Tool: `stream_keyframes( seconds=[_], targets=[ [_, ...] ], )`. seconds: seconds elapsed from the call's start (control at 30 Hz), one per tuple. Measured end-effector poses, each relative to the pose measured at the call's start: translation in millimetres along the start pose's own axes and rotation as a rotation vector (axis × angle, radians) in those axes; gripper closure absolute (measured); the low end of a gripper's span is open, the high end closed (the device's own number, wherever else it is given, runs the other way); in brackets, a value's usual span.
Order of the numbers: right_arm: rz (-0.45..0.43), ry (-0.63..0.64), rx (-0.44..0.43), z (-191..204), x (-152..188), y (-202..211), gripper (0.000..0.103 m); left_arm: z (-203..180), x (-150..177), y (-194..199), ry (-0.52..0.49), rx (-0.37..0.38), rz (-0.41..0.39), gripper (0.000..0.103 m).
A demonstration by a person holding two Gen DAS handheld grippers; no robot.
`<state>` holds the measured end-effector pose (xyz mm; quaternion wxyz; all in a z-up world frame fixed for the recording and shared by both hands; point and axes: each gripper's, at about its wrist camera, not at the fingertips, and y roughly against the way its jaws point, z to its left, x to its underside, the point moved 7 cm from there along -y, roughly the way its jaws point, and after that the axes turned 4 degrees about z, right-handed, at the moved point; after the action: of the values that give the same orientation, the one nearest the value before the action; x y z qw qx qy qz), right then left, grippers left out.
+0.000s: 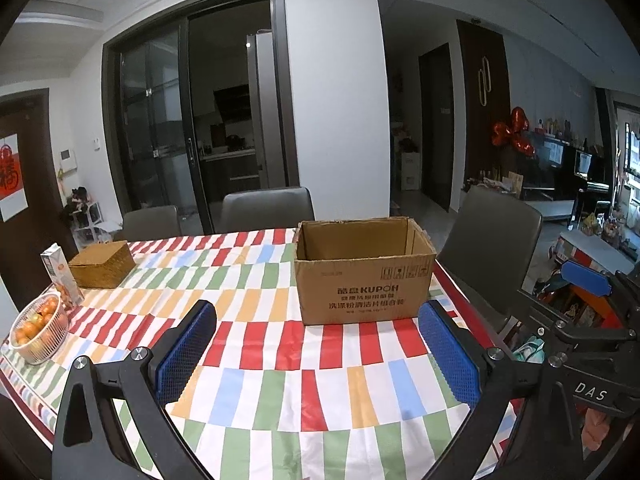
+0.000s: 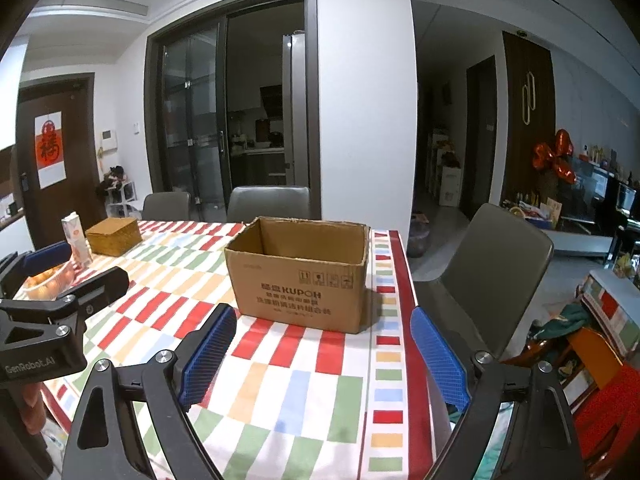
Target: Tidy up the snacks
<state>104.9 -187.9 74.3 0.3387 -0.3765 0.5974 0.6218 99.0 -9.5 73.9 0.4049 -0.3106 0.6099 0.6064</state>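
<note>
An open-topped cardboard box stands on the checked tablecloth near the table's right edge. What shows of its inside is bare cardboard. My left gripper hovers over the cloth just in front of the box, open wide, with nothing between its blue pads. My right gripper is level with it on the right, also open and holding nothing. Its right finger hangs past the table edge. Each gripper shows at the edge of the other's view.
At the far left stand a woven lidded box, a drink carton and a white basket of oranges. Grey chairs line the far and right sides. Clutter lies on the floor at right.
</note>
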Motion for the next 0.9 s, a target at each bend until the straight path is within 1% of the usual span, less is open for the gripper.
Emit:
stream_keyframes(
  seconds=[0.33,0.63,0.9],
  targets=[
    [-0.023,0.014,0.016,1.1,-2.8,8.3,0.013,1.3,2.9,9.9,-0.003,-0.006,-0.017,0.000],
    [-0.027,0.016,0.016,1.9,-2.7,10.6,0.013,2.0,4.9,8.1,0.015,0.008,-0.019,0.000],
    [-0.027,0.015,0.011,2.7,-2.8,10.5,0.013,3.0,6.5,9.6,0.014,0.001,-0.025,0.000]
  ],
)
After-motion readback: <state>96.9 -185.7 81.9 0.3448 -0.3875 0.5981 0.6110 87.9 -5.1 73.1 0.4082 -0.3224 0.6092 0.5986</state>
